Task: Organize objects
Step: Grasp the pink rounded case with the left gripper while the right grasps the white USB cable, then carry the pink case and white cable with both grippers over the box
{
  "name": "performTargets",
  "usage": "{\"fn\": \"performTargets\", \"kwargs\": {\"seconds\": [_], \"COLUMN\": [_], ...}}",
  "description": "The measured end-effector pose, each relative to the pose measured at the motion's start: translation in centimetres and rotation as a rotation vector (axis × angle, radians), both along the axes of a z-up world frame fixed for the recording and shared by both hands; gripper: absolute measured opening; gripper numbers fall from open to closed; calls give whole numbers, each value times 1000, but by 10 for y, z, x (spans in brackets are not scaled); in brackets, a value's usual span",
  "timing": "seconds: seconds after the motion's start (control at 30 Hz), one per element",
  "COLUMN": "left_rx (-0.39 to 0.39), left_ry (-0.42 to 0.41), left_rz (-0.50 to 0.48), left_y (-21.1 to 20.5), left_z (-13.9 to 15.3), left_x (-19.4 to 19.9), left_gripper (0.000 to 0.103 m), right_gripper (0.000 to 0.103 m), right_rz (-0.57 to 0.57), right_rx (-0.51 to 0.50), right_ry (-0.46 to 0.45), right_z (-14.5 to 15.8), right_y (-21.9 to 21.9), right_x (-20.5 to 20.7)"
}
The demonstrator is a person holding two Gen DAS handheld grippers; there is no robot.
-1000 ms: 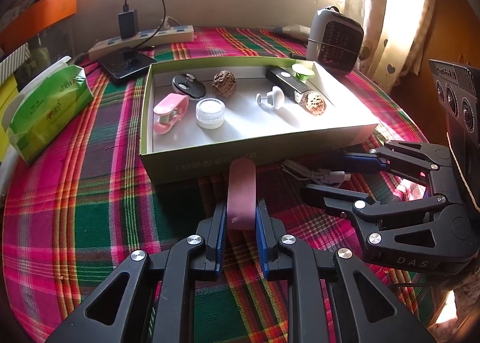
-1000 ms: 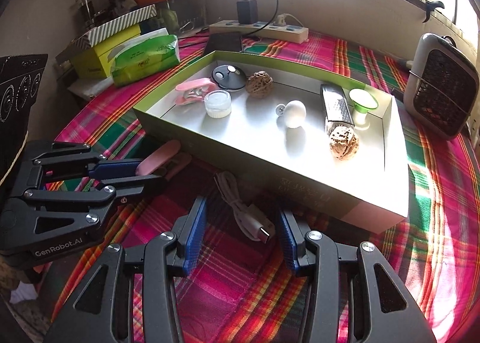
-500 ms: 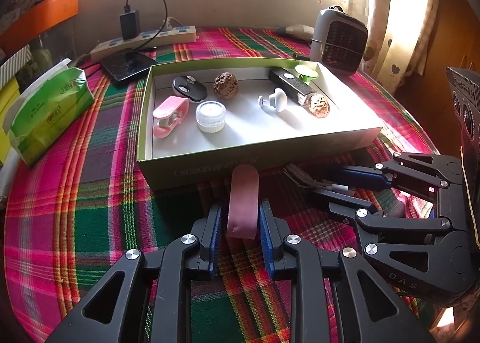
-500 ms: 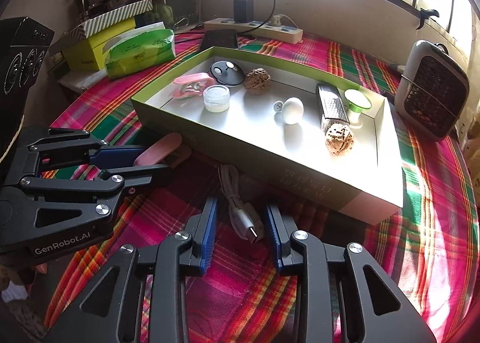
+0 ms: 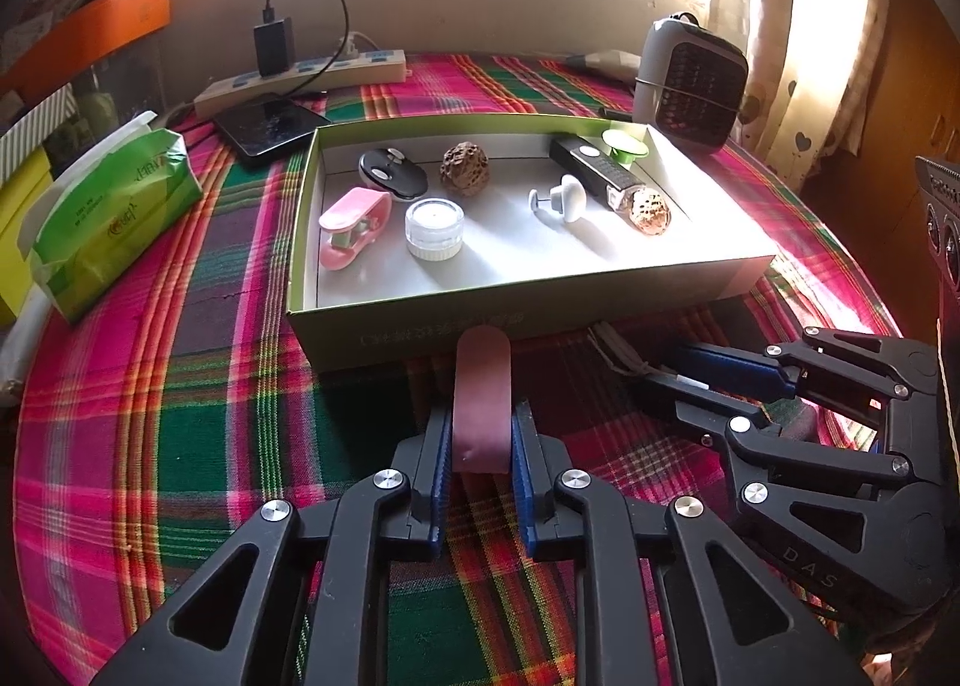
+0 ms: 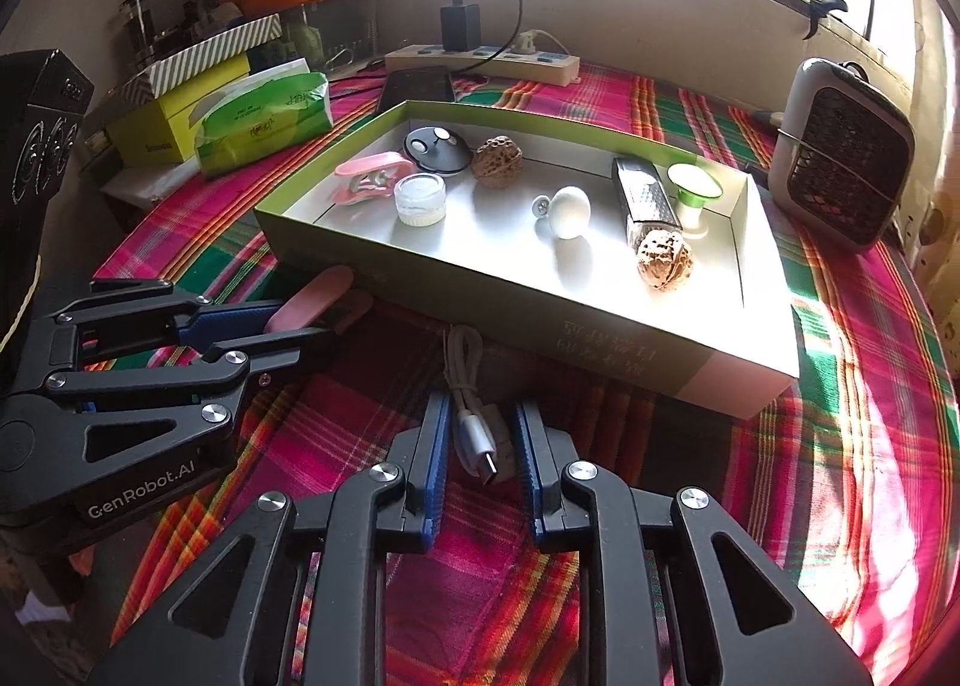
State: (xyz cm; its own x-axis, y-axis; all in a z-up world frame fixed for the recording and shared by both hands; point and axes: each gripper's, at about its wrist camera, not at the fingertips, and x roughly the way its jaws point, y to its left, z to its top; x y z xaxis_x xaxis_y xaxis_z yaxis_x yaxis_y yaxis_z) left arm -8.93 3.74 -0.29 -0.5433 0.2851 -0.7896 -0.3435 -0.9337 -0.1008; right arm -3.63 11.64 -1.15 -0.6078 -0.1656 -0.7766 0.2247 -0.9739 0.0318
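Two light items lie on the plaid tablecloth [image 5: 180, 386] against the green box's [image 5: 420, 326] near wall: a stiff pink clip [image 5: 482, 398], clamped at its tail by the left gripper [image 5: 480, 446], and a limp white cable [image 6: 474, 422], its plug between the right gripper's [image 6: 483, 446] nearly closed fingers, contact unclear.

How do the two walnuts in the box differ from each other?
The darker walnut sits near the box's back wall, shaded, beside the black round case. The lighter walnut lies nearer the front, in sunlight, touching the end of the silver grater. The lighter one looks tan, the other deep brown. Both are wrinkled, roundish, and loose on the box floor.
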Motion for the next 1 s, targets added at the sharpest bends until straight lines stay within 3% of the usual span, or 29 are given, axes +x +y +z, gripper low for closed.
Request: {"fn": "performTargets", "kwargs": {"seconds": [0.53, 1.0], "left_rx": [-25, -3], "left_ry": [16, 57], "left_rz": [48, 51], "left_y": [-9, -11], "left_z": [2, 15], "left_x": [9, 23], "left_gripper": [16, 16], "right_gripper": [22, 22], "right_rz": [-45, -63], "right_rx": [-57, -73], "right_ry": [-5, 18], "right_z": [2, 7], "right_y": [3, 5], "right_x": [6, 21]}}
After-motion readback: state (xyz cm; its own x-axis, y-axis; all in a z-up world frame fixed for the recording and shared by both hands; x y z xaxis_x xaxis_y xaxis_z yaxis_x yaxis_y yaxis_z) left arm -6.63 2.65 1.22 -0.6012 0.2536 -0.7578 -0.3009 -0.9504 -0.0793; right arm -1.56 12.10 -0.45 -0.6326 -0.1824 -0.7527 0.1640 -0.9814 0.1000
